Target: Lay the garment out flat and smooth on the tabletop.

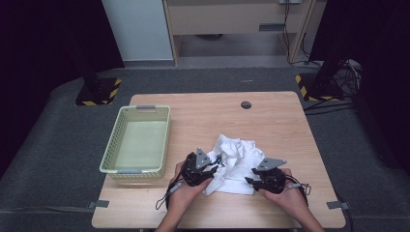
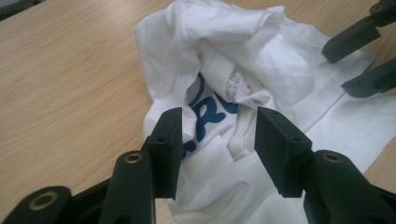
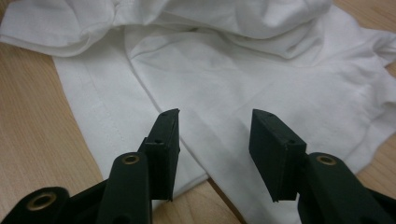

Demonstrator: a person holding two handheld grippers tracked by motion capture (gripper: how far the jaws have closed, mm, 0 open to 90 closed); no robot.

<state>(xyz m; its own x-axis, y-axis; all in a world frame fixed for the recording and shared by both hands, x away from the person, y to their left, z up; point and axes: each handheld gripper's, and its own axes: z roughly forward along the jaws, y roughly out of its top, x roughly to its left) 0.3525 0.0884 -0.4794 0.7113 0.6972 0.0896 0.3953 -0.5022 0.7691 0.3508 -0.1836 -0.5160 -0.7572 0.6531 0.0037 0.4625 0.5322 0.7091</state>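
While both hands rest at the near edge of the table (image 1: 280, 116) in the high view, a crumpled white T-shirt (image 1: 237, 159) lies between them, right of the green basket (image 1: 138, 140), which stands well apart from it. That view places the left gripper (image 1: 209, 166) at the shirt's left edge and the right gripper (image 1: 252, 181) at its near right edge, but not how their jaws stand. Looking along the left gripper (image 2: 219, 144) in its own view, the jaws stand apart with cloth under the gap, clamping nothing; blue lettering (image 2: 208, 116) and the neck label show inside the bunched folds, and the other gripper's jaws show at the far right. From the right gripper view, the right gripper (image 3: 217, 149) is likewise parted over a flat, smooth layer by the stitched hem (image 3: 100, 116), with no print in sight. The shirt looks light, soft and limp, likely to sag and drag; a pinch at the hem or a firm fold should hold better than loose bunched cloth.
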